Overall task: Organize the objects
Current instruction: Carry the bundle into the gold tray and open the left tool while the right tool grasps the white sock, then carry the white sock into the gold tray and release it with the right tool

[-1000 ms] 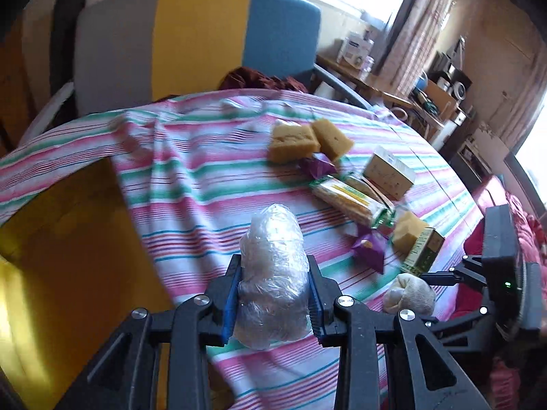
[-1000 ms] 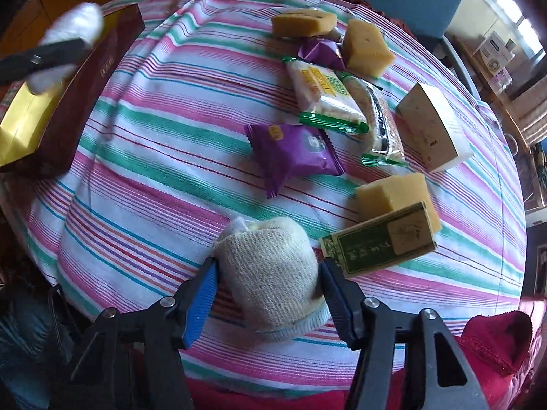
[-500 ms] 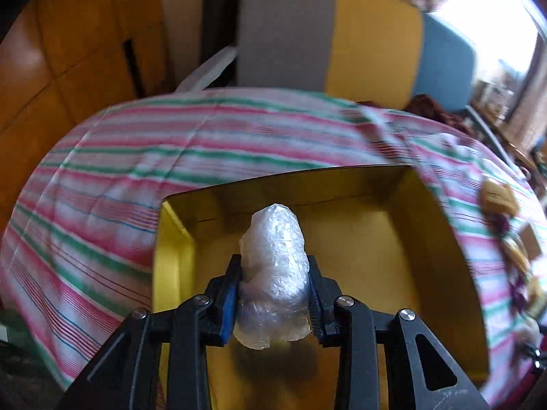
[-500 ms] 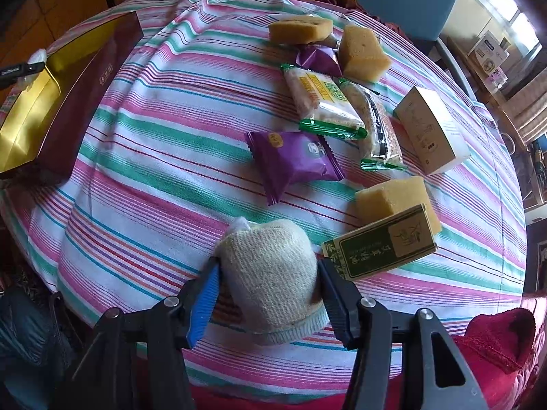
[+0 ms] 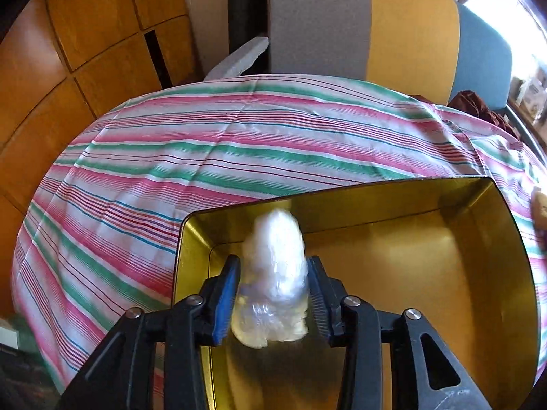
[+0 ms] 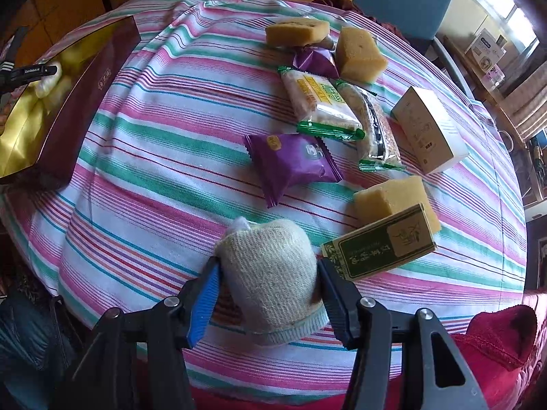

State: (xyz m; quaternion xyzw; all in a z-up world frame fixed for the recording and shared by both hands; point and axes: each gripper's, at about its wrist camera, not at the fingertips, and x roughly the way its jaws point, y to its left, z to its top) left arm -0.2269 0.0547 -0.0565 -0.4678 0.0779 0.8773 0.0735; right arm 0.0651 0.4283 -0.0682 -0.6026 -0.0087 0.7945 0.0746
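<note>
In the left wrist view a lump wrapped in clear plastic (image 5: 273, 256) sits blurred between the blue pads of my left gripper (image 5: 273, 263), low inside the gold-lined box (image 5: 427, 273). The jaws are opening and narrow gaps show on both sides of the lump. The right wrist view shows the same box (image 6: 89, 109), maroon outside, at the table's left edge. My right gripper (image 6: 268, 268) is shut on a beige knitted bundle (image 6: 270, 273), which rests on the striped tablecloth (image 6: 154, 171) near the front edge.
Beyond the knitted bundle lie a purple packet (image 6: 294, 164), yellow sponge blocks (image 6: 393, 194), a green box (image 6: 379, 246), a white carton (image 6: 427, 130) and green-edged snack packs (image 6: 318, 102). A colour-block chair (image 5: 376, 24) stands behind the table. Red cloth (image 6: 495, 338) lies at the lower right.
My left gripper swung from over the tablecloth to the gold box and sank into it; its pads have come off the plastic lump. The right gripper closed slightly on the knitted bundle and stayed put.
</note>
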